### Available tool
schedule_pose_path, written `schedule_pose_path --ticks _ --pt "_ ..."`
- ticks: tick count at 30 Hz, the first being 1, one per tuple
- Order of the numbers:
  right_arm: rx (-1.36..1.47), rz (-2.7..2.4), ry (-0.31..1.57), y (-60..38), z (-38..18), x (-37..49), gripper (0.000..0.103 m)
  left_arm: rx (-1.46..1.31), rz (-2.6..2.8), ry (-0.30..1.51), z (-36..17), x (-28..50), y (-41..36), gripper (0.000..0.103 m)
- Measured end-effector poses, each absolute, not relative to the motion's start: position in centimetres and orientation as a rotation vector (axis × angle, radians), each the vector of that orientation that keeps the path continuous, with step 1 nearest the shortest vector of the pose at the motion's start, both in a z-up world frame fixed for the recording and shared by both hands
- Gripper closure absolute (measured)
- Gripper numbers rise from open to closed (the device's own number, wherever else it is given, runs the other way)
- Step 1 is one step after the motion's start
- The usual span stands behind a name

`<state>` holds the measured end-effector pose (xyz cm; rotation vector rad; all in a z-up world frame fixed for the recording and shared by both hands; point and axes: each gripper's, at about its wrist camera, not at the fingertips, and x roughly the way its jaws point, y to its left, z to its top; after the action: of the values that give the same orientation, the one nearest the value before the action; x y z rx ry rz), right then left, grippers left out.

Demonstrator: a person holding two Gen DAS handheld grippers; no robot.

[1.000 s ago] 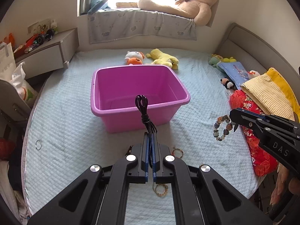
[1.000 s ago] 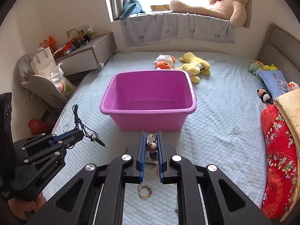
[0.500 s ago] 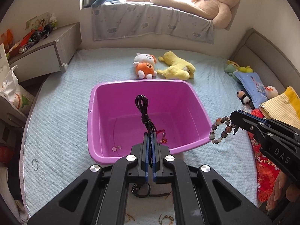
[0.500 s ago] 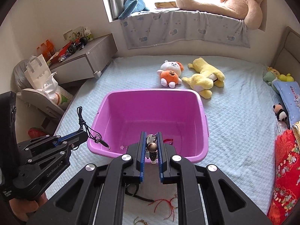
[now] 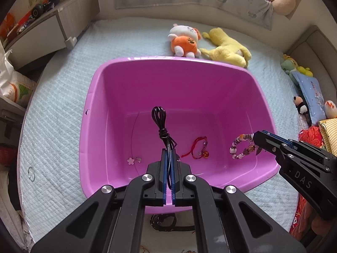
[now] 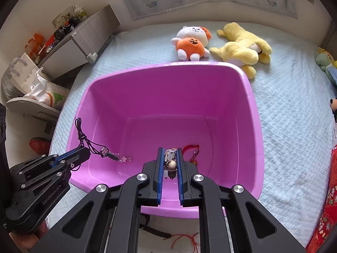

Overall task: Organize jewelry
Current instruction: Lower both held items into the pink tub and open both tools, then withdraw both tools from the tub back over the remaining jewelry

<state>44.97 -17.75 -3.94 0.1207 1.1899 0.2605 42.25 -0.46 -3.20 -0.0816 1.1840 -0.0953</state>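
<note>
Left wrist view shows the left gripper (image 5: 168, 158) with its jaws clamped on a black cord necklace (image 5: 161, 124), poised over the pink tub (image 5: 88, 126) on the bed (image 5: 52, 109). At about 3 o'clock the right gripper (image 5: 256, 136) pinches a beaded bracelet (image 5: 242, 148) that dangles inside the tub. A red string bracelet (image 5: 197, 150) and a small flower charm (image 5: 131, 160) already lie on the tub floor.

Risk, as I judge it: the thin cord could snag on a pad at release and be dragged back out over the rim, or fall tangled with the red string bracelet.

Right wrist view alone shows the black cord's chain and pendant end trailing at 9 o'clock, and a large pale bead between the right jaws. More strings lie on the bed at 6 o'clock.
</note>
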Motion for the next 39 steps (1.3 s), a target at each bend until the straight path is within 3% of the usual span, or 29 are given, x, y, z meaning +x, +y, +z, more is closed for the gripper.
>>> schedule_pose_path --ticks 8,9,11,13,15,26,39 --pt "0.117 0.24 1.316 -17.7 -6.9 47.2 0.091 -0.113 -0.061 1.305 -6.0 43.7 0.2 0.099" --pt "0.11 0.237 1.32 -17.7 -7.0 47.3 0.087 -0.112 -0.052 1.318 -6.2 43.8 0.3 0.097" --pt "0.094 0.231 1.315 -17.5 -6.9 47.3 0.08 -0.112 -0.039 1.338 -6.4 43.8 0.6 0.088" --pt "0.072 0.226 1.303 -17.3 -6.6 47.2 0.078 -0.103 -0.012 1.331 -6.3 43.7 0.9 0.045" --pt "0.071 0.228 1.3 -17.4 -6.4 47.0 0.077 -0.109 0.01 1.29 -5.6 43.3 1.3 0.03" --pt "0.079 0.224 1.305 -17.6 -5.2 45.5 0.071 -0.116 0.036 1.299 -4.3 42.4 2.1 0.03" --pt "0.092 0.219 1.294 -17.6 -2.5 41.5 0.062 -0.129 0.042 1.282 -1.3 39.7 3.1 0.021"
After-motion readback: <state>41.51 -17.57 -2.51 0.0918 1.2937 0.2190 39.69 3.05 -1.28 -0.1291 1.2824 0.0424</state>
